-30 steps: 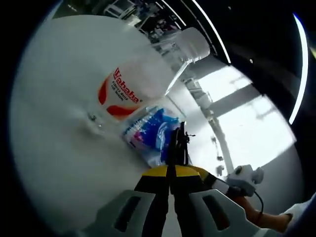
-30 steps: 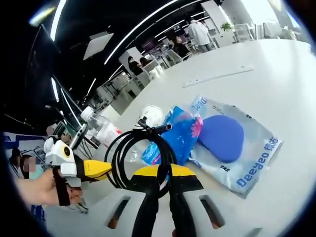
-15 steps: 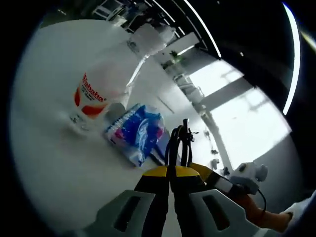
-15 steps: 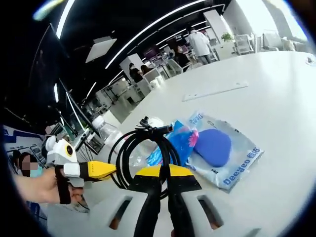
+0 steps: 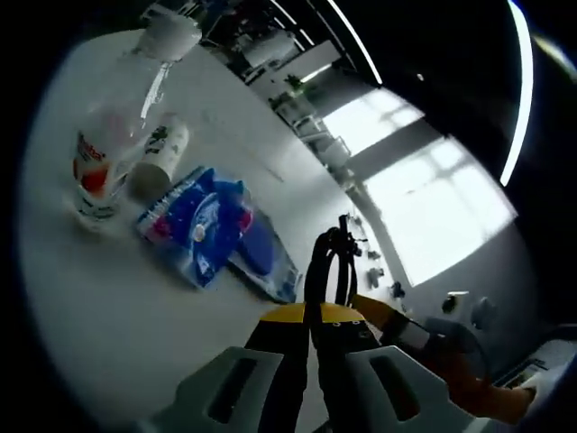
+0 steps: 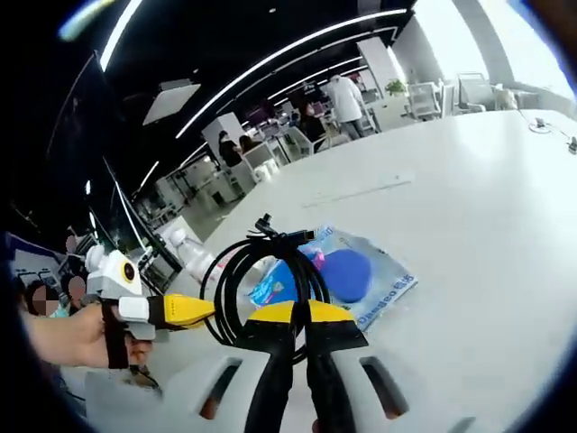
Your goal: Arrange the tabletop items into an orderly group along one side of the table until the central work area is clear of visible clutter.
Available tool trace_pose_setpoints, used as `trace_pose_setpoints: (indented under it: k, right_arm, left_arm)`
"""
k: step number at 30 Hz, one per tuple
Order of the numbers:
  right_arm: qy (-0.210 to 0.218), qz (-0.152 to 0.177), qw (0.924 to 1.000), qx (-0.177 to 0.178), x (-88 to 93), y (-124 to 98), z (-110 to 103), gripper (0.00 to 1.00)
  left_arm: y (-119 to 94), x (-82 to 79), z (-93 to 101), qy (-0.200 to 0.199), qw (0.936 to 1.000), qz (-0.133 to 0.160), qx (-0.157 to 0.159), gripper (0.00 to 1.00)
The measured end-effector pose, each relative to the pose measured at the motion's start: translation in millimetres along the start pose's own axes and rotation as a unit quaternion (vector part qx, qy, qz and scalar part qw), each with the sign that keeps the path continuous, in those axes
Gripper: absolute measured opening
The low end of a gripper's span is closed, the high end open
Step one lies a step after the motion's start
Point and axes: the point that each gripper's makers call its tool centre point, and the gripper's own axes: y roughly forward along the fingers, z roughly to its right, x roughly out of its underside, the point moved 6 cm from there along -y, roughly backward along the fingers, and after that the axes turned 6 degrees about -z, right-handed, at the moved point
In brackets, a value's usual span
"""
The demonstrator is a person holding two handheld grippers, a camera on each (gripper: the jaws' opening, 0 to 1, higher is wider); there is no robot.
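Right gripper view: my right tongs pinch a black coiled cable above the white counter. It is light and floppy, so I hold the bunched loops. Beyond it lie a blue soft packet and a clear bag with a blue pad. My left tongs are pressed together, holding nothing.

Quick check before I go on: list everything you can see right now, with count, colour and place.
water bottle: 1, clear with red label, upright on the table
paper cup: 1, white, on its side beside the bottle
blue packet: 1, blue, beside the cup
clear bag: 1, holding a blue pad, next to the packet
table: 1, white
cable coil: 1, black, in the right gripper
right gripper: shut on the cable
left gripper: shut, holding nothing
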Motion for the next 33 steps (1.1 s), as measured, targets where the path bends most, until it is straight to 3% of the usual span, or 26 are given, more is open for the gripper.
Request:
trace_pose_setpoints:
  k: [15,26,33]
  right_arm:
    - [0.013,0.034,0.9973,0.064,0.6,-54,22,0.00]
    - [0.034,0.027,0.9960,0.078,-2.4,-71,69,0.00]
    - [0.045,0.024,0.9954,0.082,-0.4,-74,83,0.00]
  left_arm:
    - [35,19.6,36.9,0.049,0.9964,-0.061,0.033,0.00]
    - [78,37.2,56.2,0.058,0.9944,-0.083,0.028,0.00]
    - [93,44.1,57.8,0.060,0.9935,-0.095,0.019,0.00]
